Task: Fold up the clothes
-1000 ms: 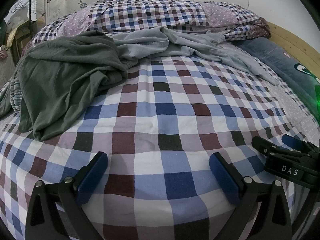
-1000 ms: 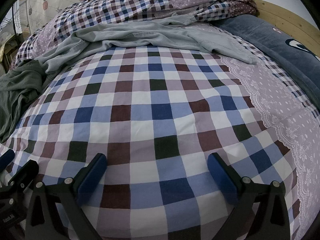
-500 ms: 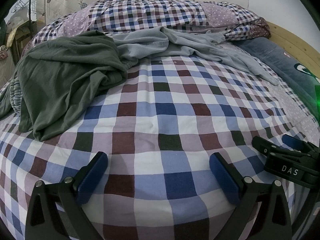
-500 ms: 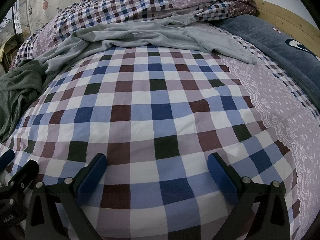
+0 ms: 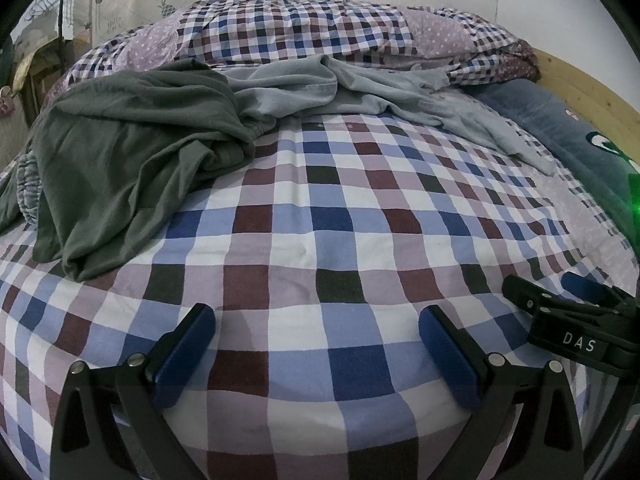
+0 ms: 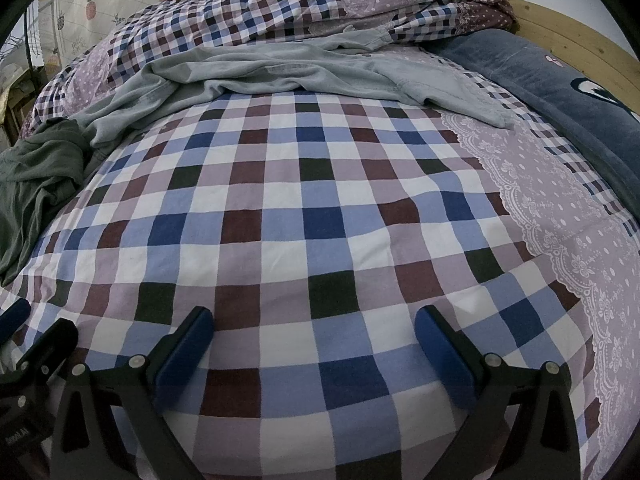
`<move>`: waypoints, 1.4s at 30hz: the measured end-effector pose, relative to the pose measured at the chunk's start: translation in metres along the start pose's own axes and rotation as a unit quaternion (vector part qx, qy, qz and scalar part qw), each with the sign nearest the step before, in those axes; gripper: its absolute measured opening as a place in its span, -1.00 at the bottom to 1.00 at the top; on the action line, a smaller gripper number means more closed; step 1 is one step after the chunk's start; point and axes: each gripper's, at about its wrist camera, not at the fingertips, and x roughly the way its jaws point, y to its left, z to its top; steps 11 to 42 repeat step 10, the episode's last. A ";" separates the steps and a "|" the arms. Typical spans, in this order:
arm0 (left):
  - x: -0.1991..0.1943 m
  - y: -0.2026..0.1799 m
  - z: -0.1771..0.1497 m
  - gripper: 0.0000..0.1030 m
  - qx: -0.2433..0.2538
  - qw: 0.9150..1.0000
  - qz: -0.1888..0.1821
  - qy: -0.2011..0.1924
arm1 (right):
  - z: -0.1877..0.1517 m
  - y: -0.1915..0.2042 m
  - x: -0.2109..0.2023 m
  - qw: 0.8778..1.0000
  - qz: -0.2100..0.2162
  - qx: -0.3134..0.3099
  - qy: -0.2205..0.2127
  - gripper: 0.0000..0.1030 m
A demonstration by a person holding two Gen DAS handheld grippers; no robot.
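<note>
Clothes are lying at the far side of the checked bed sheet (image 5: 320, 248), none folded yet: dark green garment (image 5: 120, 168) far-left, grey garment (image 6: 280, 76) stretching left-to-right along the far edge, below the bunched quilt (image 5: 320, 28). Left gripper (image 5: 316, 340) and right gripper (image 6: 314, 340) are hovering side by side at the near edge, both w/ jaws spread wide, gripping nothing. Green one is lying nearer the left gripper, so prob. left's reach, fwd and left.
</note>
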 end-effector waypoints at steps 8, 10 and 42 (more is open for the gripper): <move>-0.002 -0.002 -0.001 1.00 0.003 1.000 0.005 -0.003 | 0.000 0.000 0.000 1.000 0.000 0.000 0.000 1.00; -0.002 -0.003 0.000 1.00 0.005 1.000 0.008 -0.001 | 0.000 0.000 0.000 1.000 0.000 0.000 0.000 1.00; -0.002 -0.003 0.000 1.00 0.005 1.000 0.008 -0.001 | 0.000 0.000 0.000 1.000 0.000 0.000 0.000 1.00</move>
